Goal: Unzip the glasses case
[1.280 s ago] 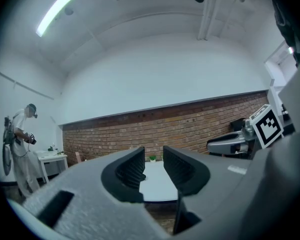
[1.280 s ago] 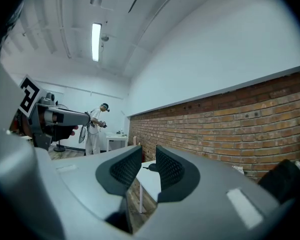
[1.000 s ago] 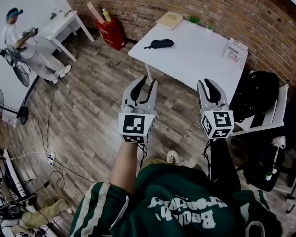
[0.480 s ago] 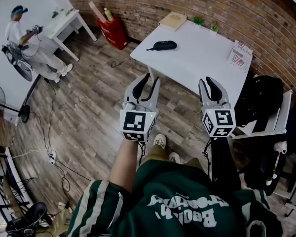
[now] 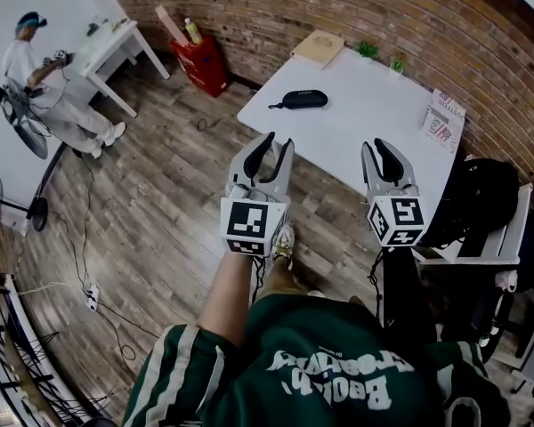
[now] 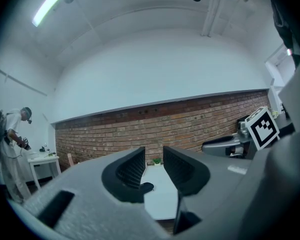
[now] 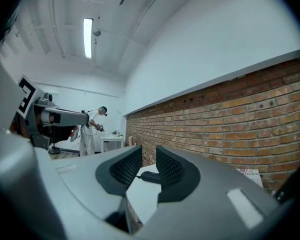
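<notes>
The black zipped glasses case point(image 5: 303, 100) lies near the left edge of the white table point(image 5: 374, 118), its cord trailing left. My left gripper point(image 5: 277, 142) is held level over the floor, short of the table's near edge, open with nothing between its fingers. My right gripper point(image 5: 381, 146) hovers beside it at the table's near edge, jaws a little apart and empty. In the left gripper view the case point(image 6: 146, 187) shows far ahead between the open jaws of the left gripper point(image 6: 154, 165). The right gripper view shows the case point(image 7: 151, 177) beyond the right gripper point(image 7: 149, 165).
On the table's far side lie a tan book point(image 5: 317, 46), two small plants point(image 5: 367, 50) and a printed leaflet point(image 5: 445, 118). A black bag point(image 5: 476, 189) sits on a chair at the right. A red bin point(image 5: 200, 58), another white table point(image 5: 116, 47) and a person point(image 5: 36, 78) stand at the left.
Both grippers have moved forward toward the white table together, and the case now lies nearer in the head view. Their jaws are as before.
</notes>
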Demonstrator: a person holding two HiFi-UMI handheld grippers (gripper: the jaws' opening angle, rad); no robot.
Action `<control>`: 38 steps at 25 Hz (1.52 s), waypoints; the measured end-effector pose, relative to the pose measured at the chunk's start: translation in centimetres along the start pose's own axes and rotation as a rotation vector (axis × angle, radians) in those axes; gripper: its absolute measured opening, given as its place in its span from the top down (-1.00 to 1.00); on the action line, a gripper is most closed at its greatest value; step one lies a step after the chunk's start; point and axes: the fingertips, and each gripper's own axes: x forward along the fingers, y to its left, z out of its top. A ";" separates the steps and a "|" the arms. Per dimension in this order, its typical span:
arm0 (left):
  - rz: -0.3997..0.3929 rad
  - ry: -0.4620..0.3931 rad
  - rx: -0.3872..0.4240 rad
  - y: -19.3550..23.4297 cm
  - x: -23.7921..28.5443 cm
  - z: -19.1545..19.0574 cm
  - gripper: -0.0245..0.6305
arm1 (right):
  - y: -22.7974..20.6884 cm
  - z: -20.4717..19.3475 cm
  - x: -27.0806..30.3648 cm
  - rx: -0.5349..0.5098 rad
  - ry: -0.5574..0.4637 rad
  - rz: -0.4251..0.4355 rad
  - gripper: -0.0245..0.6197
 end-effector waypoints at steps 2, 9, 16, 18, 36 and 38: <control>-0.013 -0.009 -0.005 1.7 1.9 0.2 0.58 | -0.1 0.2 2.4 0.008 0.002 -0.004 0.60; -0.096 -0.017 0.005 6.4 8.7 0.3 0.58 | -0.9 0.7 10.5 0.013 0.025 -0.043 0.60; -0.168 0.003 -0.005 10.8 14.9 -0.9 0.58 | -1.4 0.7 17.2 0.014 0.054 -0.084 0.60; -0.192 0.001 -0.008 11.7 16.6 -1.0 0.58 | -2.0 0.5 18.8 0.020 0.059 -0.100 0.60; -0.409 0.107 -0.008 13.9 26.8 -8.1 0.59 | -4.8 -6.4 26.6 0.089 0.204 -0.149 0.57; -0.428 0.137 0.002 13.5 27.6 -9.2 0.59 | -4.9 -7.7 27.1 0.090 0.238 -0.126 0.64</control>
